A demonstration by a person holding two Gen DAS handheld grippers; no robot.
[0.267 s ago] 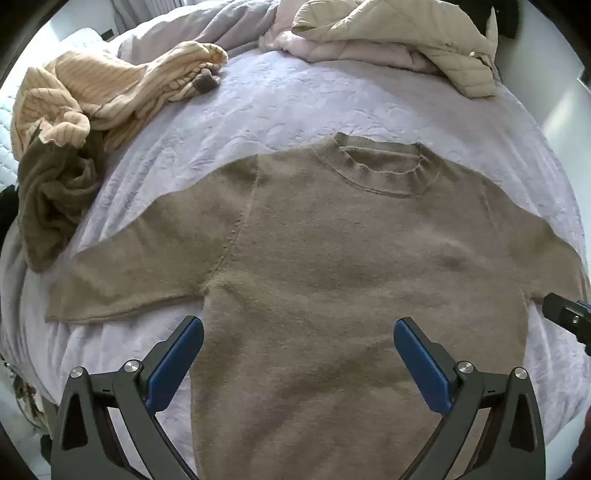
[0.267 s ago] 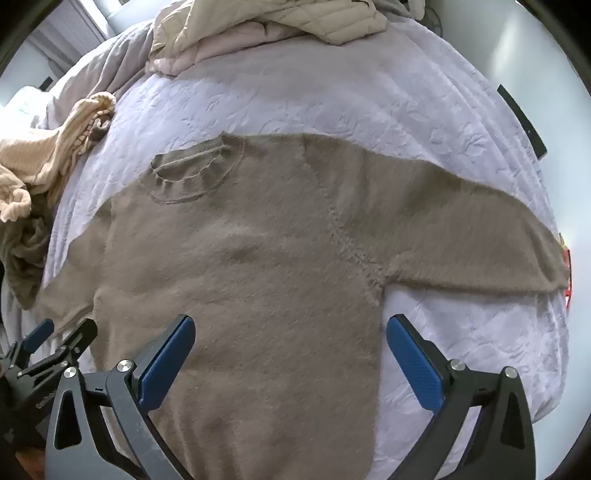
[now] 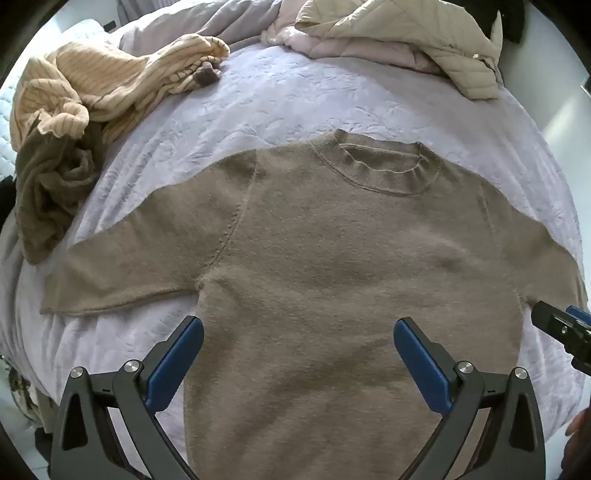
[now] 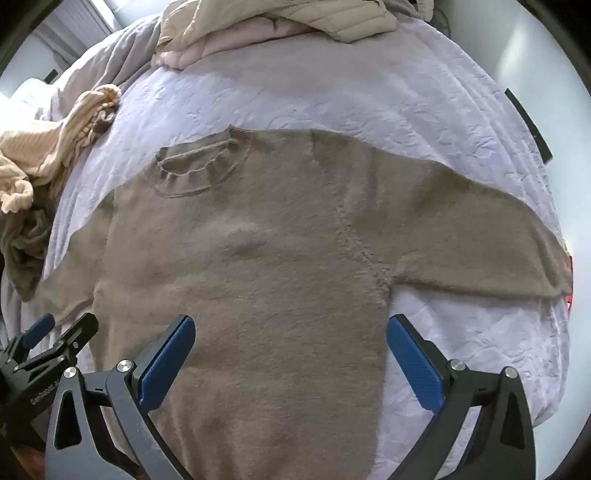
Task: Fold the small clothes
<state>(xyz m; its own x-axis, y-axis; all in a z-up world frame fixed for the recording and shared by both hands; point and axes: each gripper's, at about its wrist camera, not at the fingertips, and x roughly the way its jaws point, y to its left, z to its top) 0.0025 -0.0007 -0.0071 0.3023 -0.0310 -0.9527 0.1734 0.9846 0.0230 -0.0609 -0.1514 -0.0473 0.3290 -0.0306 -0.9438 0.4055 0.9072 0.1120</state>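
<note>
One taupe fuzzy knit sweater [image 3: 332,266] lies flat, front up, on the bed's pale lilac quilted cover [image 3: 295,96], both sleeves stretched sideways and the round collar pointing away. Two grippers hover over its lower body: the left gripper [image 3: 298,354] and the right gripper [image 4: 290,350], each with its blue-padded fingers spread wide, holding nothing. One crumpled cream ribbed garment [image 3: 92,88] sits on a brownish one at the left edge. One beige quilted jacket [image 3: 406,33] is heaped at the far end. The sweater's hem is cut off below both views.
</note>
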